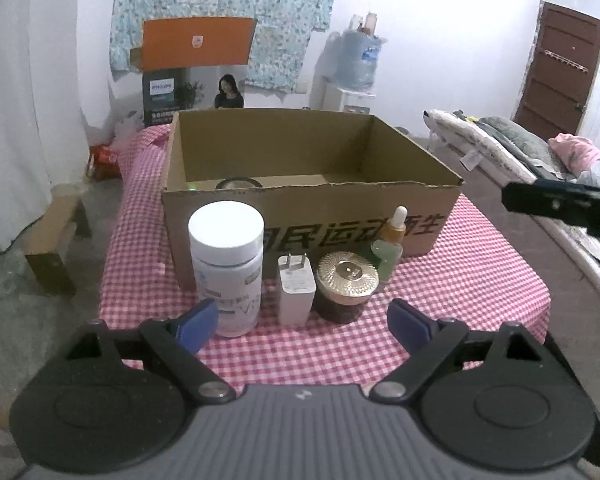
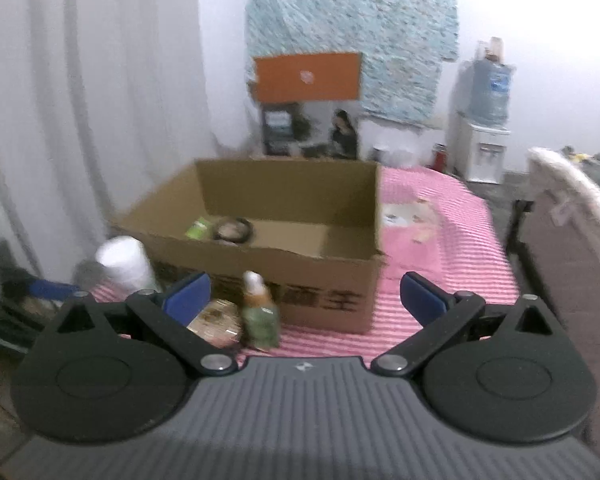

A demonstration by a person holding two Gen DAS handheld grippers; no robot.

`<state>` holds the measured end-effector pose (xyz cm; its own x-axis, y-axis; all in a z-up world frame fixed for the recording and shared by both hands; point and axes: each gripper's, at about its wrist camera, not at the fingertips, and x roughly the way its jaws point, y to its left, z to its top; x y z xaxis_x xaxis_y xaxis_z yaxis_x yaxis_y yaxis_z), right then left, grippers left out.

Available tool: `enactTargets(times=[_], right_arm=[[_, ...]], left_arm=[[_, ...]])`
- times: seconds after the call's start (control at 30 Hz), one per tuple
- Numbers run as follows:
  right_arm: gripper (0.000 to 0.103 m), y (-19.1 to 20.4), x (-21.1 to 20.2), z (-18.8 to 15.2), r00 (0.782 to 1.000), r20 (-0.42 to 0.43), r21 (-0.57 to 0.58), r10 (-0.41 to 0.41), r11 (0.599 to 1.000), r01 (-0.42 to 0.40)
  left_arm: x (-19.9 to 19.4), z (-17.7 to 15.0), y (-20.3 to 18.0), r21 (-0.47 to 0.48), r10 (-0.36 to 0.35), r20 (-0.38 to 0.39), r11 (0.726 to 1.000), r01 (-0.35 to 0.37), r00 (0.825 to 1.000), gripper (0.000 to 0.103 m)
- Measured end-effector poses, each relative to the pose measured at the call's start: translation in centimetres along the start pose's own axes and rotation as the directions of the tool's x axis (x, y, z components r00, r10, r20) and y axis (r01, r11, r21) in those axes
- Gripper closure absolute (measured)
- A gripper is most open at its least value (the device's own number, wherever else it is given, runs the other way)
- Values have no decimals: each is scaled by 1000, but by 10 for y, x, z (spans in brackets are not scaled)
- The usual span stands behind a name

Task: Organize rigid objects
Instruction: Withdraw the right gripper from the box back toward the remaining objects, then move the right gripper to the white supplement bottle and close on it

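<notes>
Approach step under way; both grippers empty, four items not yet boxed.

Left gripper (image 1: 302, 320) has its jaws spread, nothing between them, facing the row along the table's near edge: white bottle (image 1: 226, 268), charger plug (image 1: 296, 288), gold-lidded jar (image 1: 347, 286), dropper bottle (image 1: 392, 242); right gripper (image 2: 304, 300) likewise spread and empty, by the dropper bottle; cardboard box (image 1: 312, 216) sits mid-table just behind the row, holding a round tin and a green item in its near left corner; next, I judge, each gripper must centre on one item before closing.
</notes>
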<state>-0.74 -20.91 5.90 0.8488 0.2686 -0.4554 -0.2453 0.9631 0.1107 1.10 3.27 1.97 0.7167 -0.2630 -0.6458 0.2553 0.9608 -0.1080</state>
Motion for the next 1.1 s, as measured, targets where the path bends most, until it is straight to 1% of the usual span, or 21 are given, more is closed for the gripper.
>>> enactTargets(times=[0.07, 0.2, 0.47, 0.63, 0.87, 1.1], right_arm=[[1, 5, -2, 0, 999, 17, 4, 34, 999, -34], [1, 17, -3, 1, 997, 23, -7, 71, 997, -71], [1, 27, 5, 5, 991, 5, 19, 136, 991, -136], [1, 27, 9, 4, 982, -8, 52, 186, 981, -186], [1, 28, 14, 2, 971, -28, 74, 236, 970, -233], [1, 30, 18, 4, 963, -40, 82, 266, 962, -262]], left_arm=[[0, -1, 0, 9, 5, 2, 1000, -5, 1000, 10], [0, -3, 1, 22, 18, 8, 1000, -18, 1000, 10], [4, -5, 6, 12, 12, -5, 1000, -12, 1000, 10], [6, -7, 7, 4, 6, -15, 1000, -6, 1000, 10], [9, -8, 7, 21, 27, -13, 999, -27, 1000, 11], [10, -9, 10, 30, 30, -9, 999, -30, 1000, 11]])
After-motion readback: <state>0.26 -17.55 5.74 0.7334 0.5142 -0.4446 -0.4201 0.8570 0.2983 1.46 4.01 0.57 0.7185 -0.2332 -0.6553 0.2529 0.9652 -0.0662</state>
